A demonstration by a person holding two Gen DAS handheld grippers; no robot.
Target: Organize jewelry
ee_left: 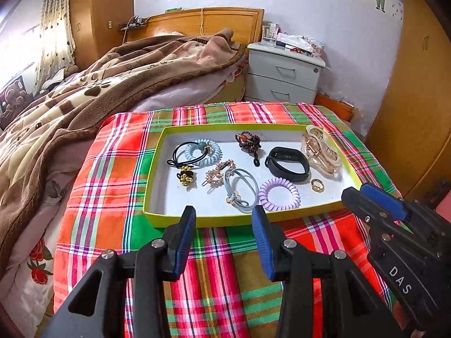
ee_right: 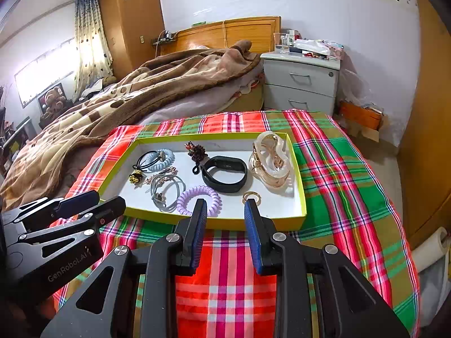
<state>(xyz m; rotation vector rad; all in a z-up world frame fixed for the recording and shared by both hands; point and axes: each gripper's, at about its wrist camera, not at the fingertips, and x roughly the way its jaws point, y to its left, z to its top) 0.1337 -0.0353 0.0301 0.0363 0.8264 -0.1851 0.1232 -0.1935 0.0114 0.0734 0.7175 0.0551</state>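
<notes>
Right wrist view shows the right claw (ee_right: 222, 211) spread and empty at lower centre, just short of the yellow-rimmed shallow cardboard tray (ee_right: 300, 191) holding the jewelry, so I would aim at one isolated piece, the small gold ring (ee_right: 251, 196).

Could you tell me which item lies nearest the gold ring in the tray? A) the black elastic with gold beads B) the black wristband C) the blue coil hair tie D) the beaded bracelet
B: the black wristband lies just beside the gold ring; the others sit further left.
</notes>
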